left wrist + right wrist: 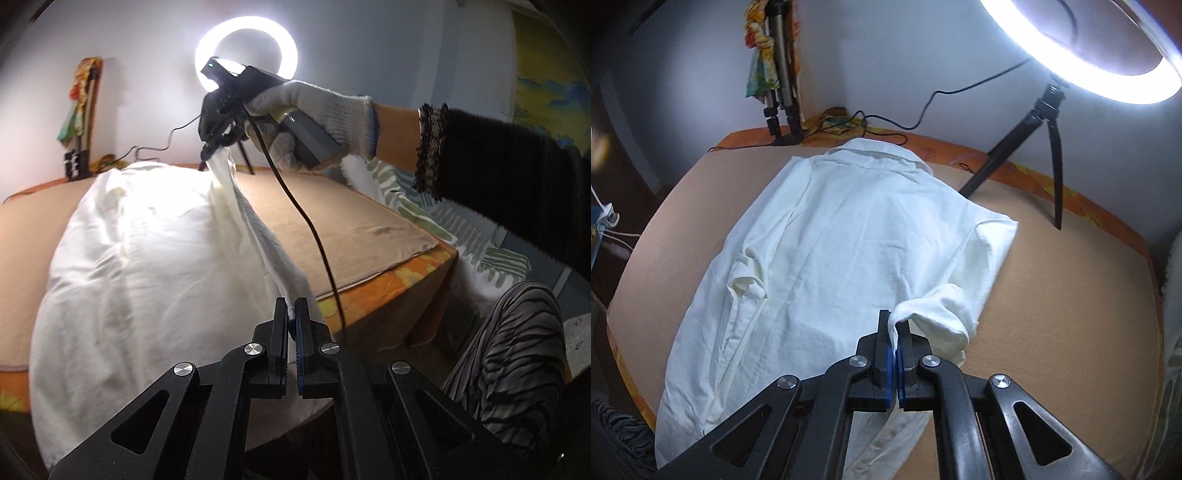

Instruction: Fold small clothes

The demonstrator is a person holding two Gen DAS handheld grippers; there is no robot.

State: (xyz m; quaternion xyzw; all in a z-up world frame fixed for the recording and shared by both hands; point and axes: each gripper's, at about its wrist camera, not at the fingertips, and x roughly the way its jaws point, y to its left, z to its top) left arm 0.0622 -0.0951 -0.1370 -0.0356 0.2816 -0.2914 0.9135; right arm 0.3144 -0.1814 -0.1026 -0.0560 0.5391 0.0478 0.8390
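A white collared shirt [827, 243] lies spread on the tan-covered table [1052, 314], collar at the far end. My right gripper [896, 325] is shut on the shirt's right edge near the sleeve, lifting a fold of cloth. In the left wrist view the shirt [140, 251] bulges up, and my left gripper [293, 310] is shut on its near hem edge. The right gripper [214, 149] shows there too, held by a gloved hand [314, 114], pinching cloth raised above the table. The fabric edge stretches taut between the two grippers.
A lit ring light [1108, 55] on a black tripod [1052, 155] stands at the table's far right, its cable [923, 110] trailing along the back. A second stand [781, 85] with a colourful cloth is at the far left. A striped trouser leg [509, 354] is near the table's front edge.
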